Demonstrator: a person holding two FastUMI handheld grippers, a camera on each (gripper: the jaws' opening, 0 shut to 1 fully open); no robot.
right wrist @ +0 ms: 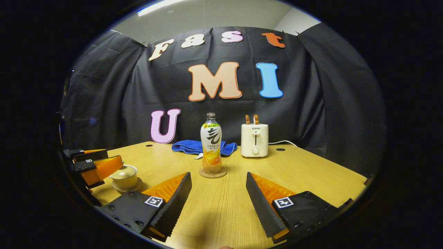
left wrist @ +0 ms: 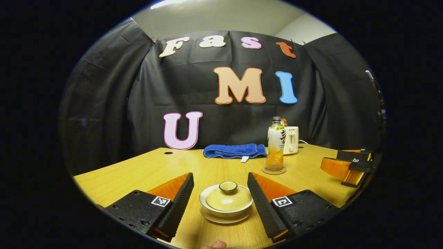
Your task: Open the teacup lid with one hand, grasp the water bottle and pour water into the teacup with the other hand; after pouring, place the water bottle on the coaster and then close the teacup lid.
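Observation:
A pale teacup (left wrist: 226, 202) with its lid (left wrist: 228, 196) on stands on a saucer between the fingers of my left gripper (left wrist: 220, 176). That gripper is open and touches neither cup nor lid. The water bottle (left wrist: 275, 145), with orange drink in its lower part, stands upright on a round coaster (left wrist: 273, 171) farther back right. In the right gripper view the bottle (right wrist: 211, 145) and coaster (right wrist: 213, 174) are straight ahead of my open right gripper (right wrist: 218, 175), a short way beyond its fingertips. The teacup (right wrist: 126, 174) sits at the left there, beside the left gripper (right wrist: 112, 156).
A folded blue towel (right wrist: 193, 147) lies behind the bottle by the wall. A white toaster (right wrist: 254, 140) stands to its right with a cord trailing off. The wooden table (right wrist: 311, 173) reaches to the booth's cloth. The right gripper (left wrist: 332, 160) shows at the right edge.

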